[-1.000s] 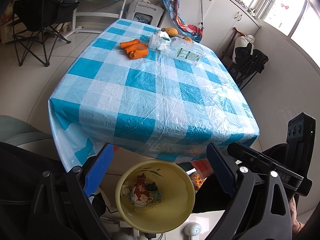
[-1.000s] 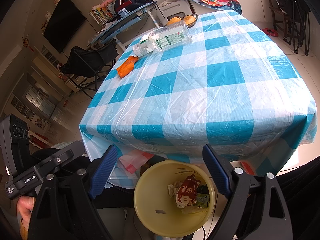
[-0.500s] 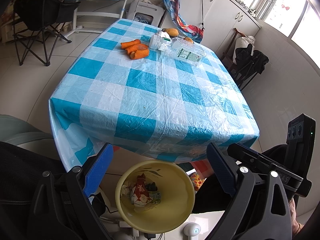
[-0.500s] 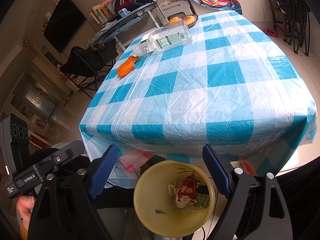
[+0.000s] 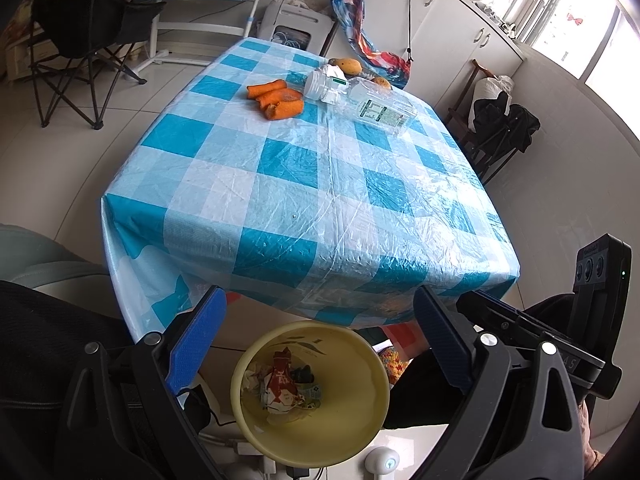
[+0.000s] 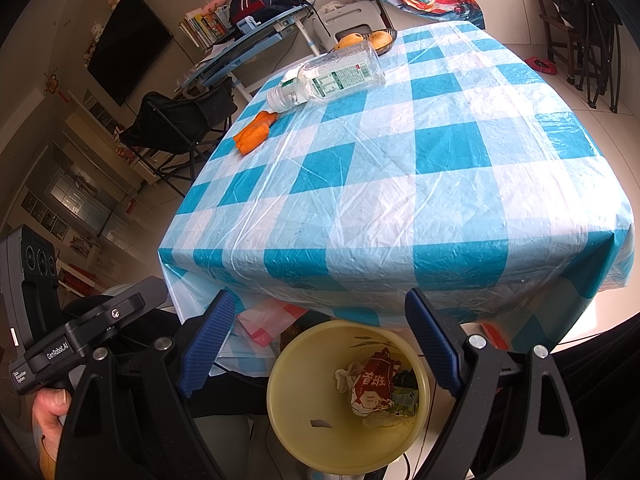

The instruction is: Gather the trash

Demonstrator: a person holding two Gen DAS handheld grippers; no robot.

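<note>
While tongs (image 6: pixel 316 344) gape, "GenRobot.AI" housing (image 6: pixel 58 350) — legible

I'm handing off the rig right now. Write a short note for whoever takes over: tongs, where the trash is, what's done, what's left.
Left tongs: open, empty, held over the yellow bin.
Right tongs: open, empty, also above the bin.
Bin: on the floor at the near table edge; it already holds a red wrapper and other crumpled scraps.
On the checked tablecloth, far end: orange peels, a clear bottle lying on its side, and in the left view a second clear container beside it. Fruit sits behind them; it likely stays.
Left: carry peels and bottles to the bin.
</note>
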